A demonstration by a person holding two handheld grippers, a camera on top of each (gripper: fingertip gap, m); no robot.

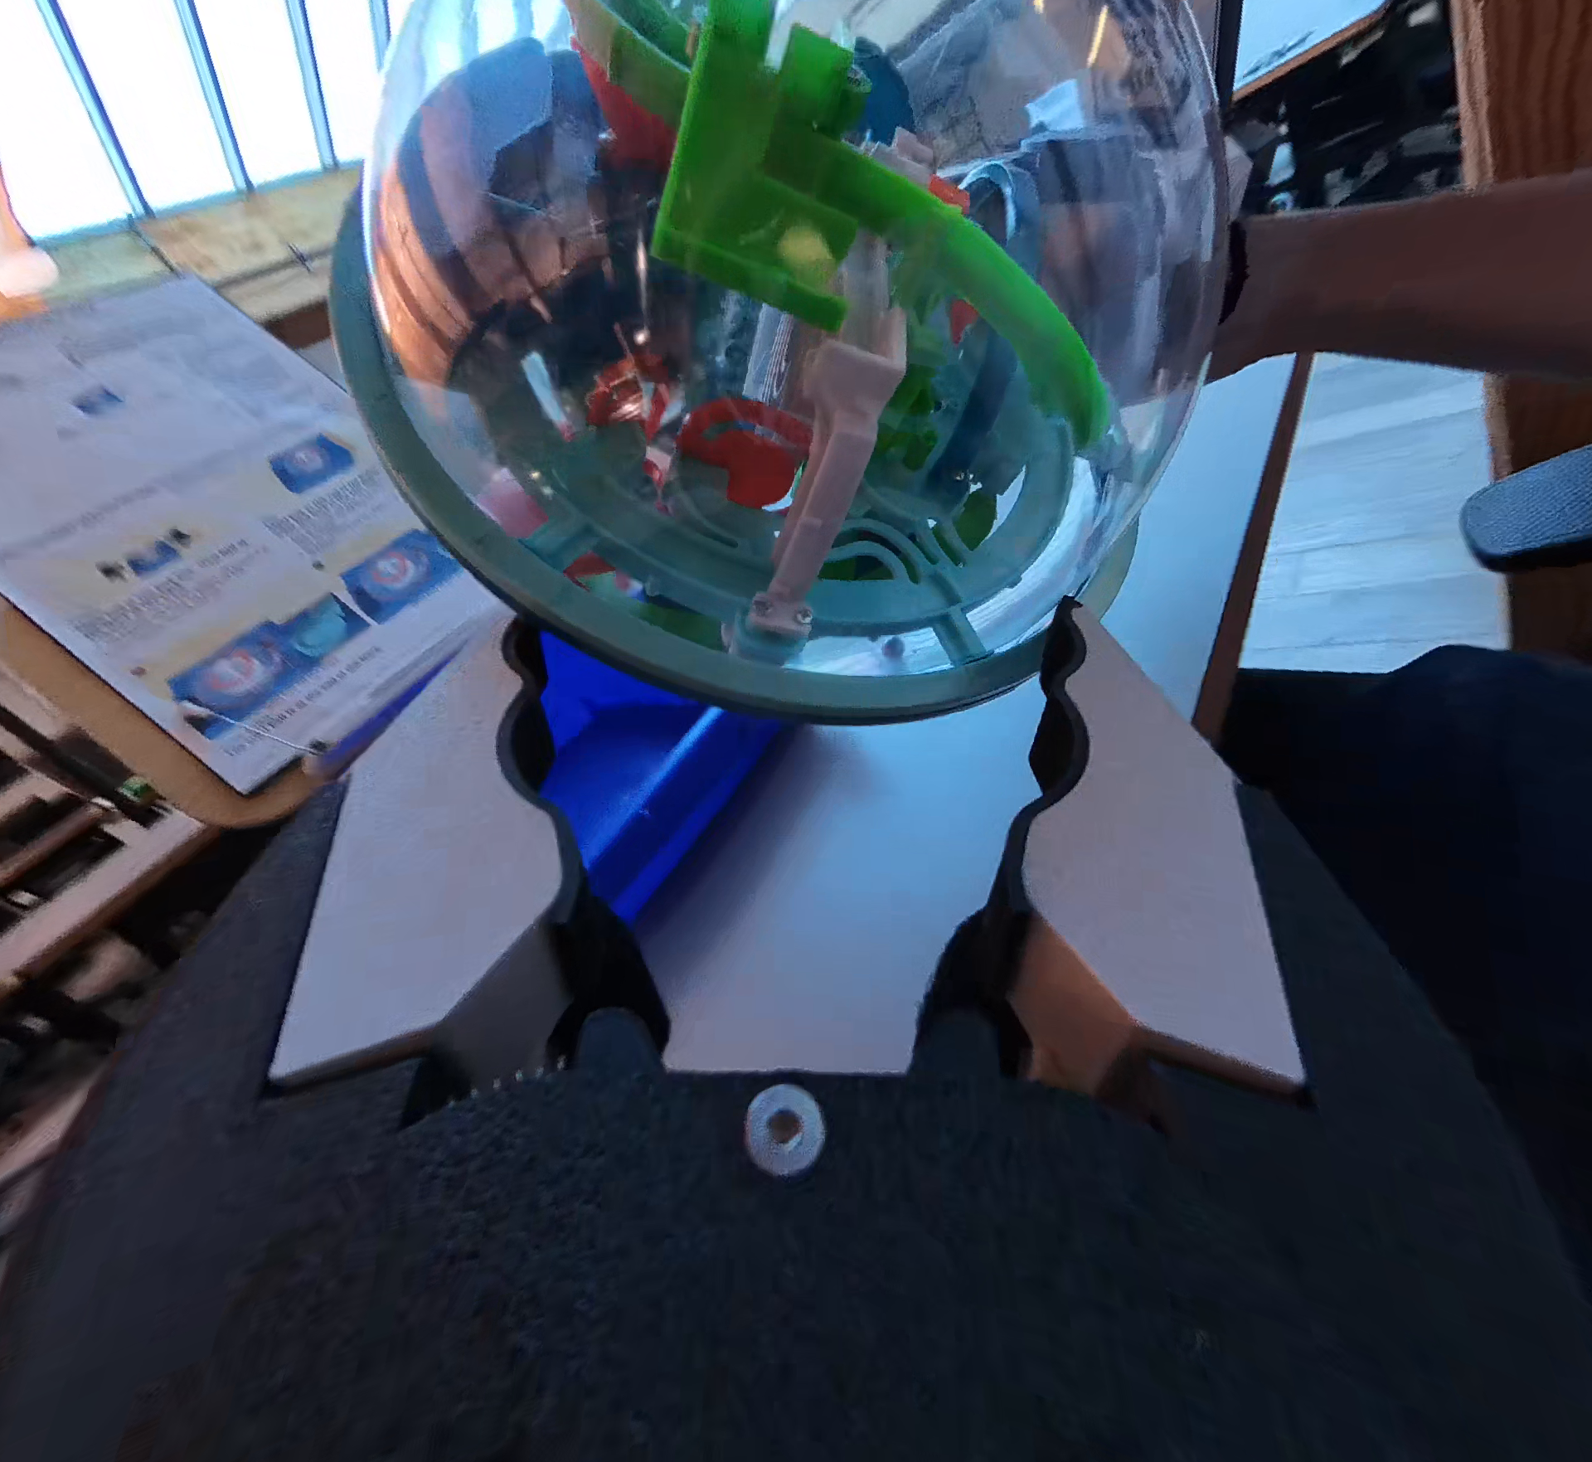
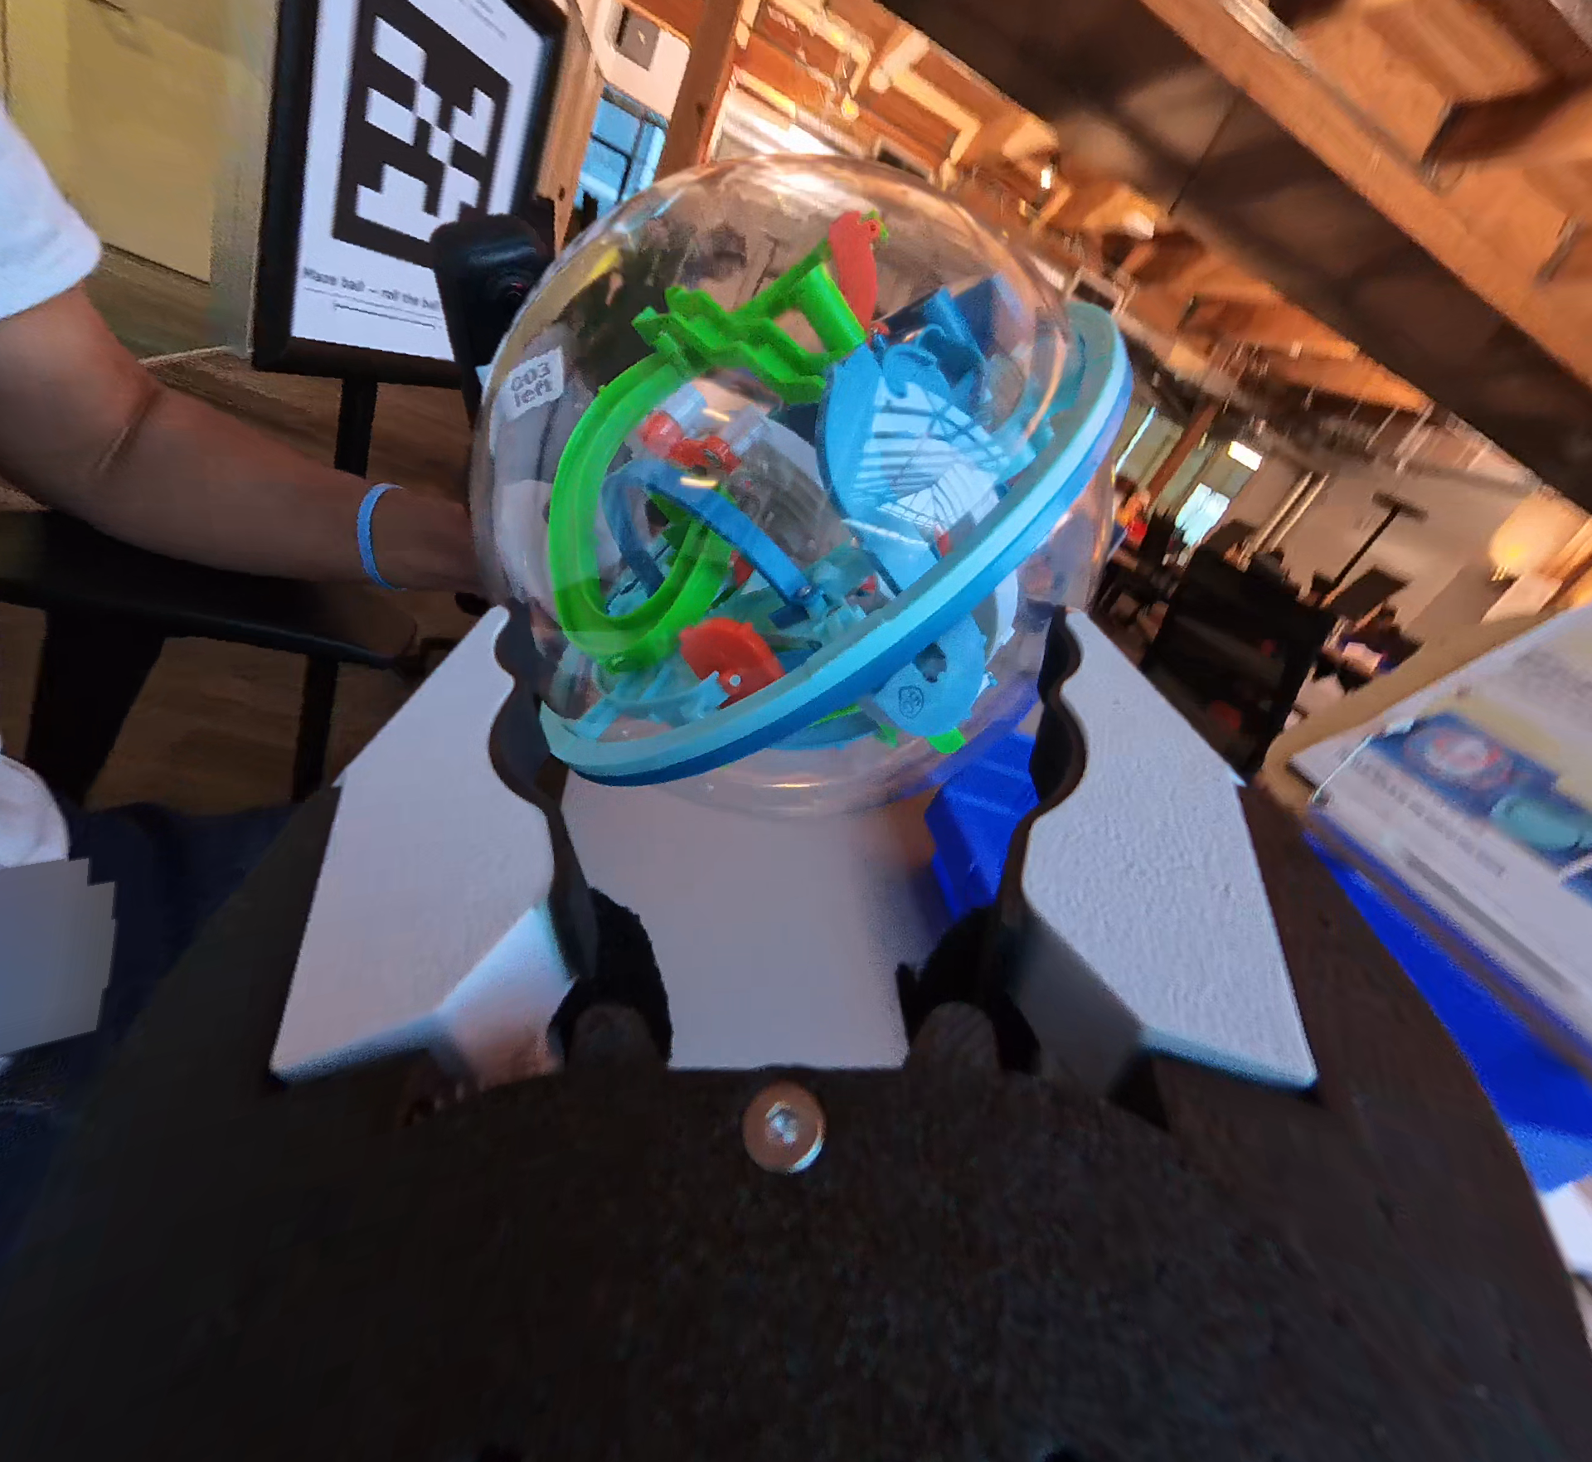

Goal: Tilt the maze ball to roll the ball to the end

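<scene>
The clear maze ball (image 1: 788, 283) (image 2: 801, 473), tilted, hangs above the grey tabletop (image 1: 818, 904) and blue stand (image 1: 637, 783), held between both tools. The left gripper (image 1: 788, 671) and right gripper (image 2: 788, 680) are spread wide, fingertips against the sphere. A forearm (image 2: 215, 490) reaches in level behind it.

One maze ball (image 1: 775, 318) showing, clear shell with one blue ring around middle. One small steel ball (image 1: 896, 647) sitting near ring. Two grippers (image 1: 788, 645) (image 2: 784, 645) appearing, each showing two fingers. One blue stand (image 1: 637, 783) lying under ball. One printed sheet (image 1: 198, 507) lying beside. One marker board (image 2: 413, 128) standing behind.
</scene>
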